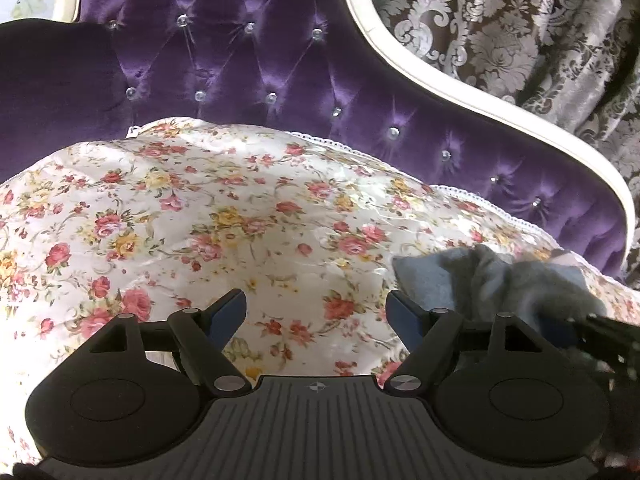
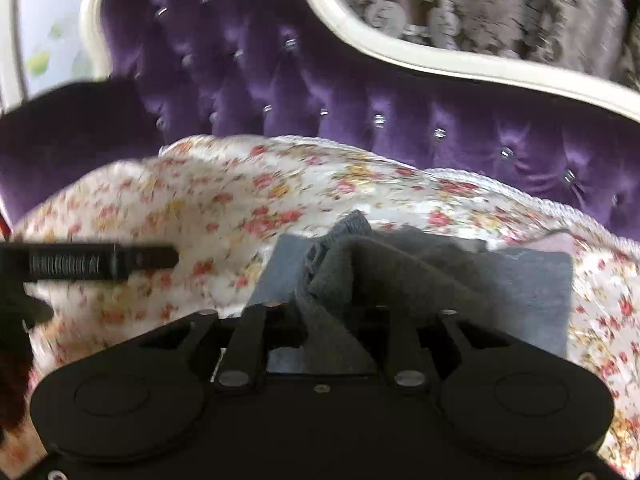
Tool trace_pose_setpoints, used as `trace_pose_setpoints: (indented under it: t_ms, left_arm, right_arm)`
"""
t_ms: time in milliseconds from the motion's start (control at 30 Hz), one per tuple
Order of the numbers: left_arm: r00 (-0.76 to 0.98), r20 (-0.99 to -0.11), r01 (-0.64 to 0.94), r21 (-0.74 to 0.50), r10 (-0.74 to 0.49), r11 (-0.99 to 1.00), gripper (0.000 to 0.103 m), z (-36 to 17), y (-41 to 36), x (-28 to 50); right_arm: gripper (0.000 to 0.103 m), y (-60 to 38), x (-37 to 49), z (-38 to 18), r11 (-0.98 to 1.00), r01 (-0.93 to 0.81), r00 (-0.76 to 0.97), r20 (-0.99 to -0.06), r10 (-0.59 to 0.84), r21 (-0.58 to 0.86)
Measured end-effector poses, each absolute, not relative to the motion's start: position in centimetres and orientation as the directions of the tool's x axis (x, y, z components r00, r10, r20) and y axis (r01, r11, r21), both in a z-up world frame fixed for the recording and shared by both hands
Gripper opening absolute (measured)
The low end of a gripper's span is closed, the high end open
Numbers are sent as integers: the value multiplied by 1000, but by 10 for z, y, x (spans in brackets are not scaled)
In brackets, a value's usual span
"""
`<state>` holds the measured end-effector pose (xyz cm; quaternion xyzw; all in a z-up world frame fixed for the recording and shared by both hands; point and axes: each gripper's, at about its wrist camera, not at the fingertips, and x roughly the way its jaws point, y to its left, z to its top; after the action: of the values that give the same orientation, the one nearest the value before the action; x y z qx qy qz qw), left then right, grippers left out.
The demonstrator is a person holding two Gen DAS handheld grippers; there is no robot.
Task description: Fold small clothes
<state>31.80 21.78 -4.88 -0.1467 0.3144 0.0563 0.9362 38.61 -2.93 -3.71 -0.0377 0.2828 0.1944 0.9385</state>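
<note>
1. Presently, the left gripper hangs with its jaws spread wide over the floral bedspread, gripping nothing; the grey garment lies just to its right, apart from its fingertips.
2. On the right wrist view, the right gripper has the grey garment bunched between its fingers. The jaws appear drawn in and pinching the cloth, though the fabric hides the tips.
3. Location of the task item: on the bedspread's right portion, near the purple tufted headboard, partly lifted into a ridge and partly flat.
4. Risk: in my judgement the pinch holds only a narrow gather, so a quick pull could slip free and drop the fold crooked.
5. Risk: the right view is smeared by motion; moving at that pace may drag the whole garment across the slick bedspread instead of folding it.
6. Risk: with the left gripper idle and off the cloth, nothing anchors the far edge.
7. Count: two grippers; one grey garment, though a paler layer beneath may be a second piece, which I cannot tell; one bedspread; one headboard; one patterned curtain.
</note>
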Motion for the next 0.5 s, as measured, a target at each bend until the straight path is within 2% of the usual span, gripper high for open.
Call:
trace_pose_setpoints:
  t_ms: [33, 100, 300, 500]
  left_arm:
    - [798, -603, -200, -243, 13, 949, 76, -48, 218, 318]
    - [803, -595, -202, -245, 17, 948, 76, -47, 219, 316]
    - [840, -543, -159, -253, -4, 954, 76, -38, 212, 307]
    - [878, -468, -20, -245, -101, 969, 76, -28, 184, 299]
  right_arm:
    - [54, -27, 382, -39, 909, -415, 759, -535, 371, 43]
    - [61, -26, 372, -39, 869, -490, 736, -501, 455, 71]
    - [62, -41, 345, -21, 803, -577, 703, -408, 582, 151]
    - [63, -92, 324, -8, 830, -495, 739, -379, 557, 256]
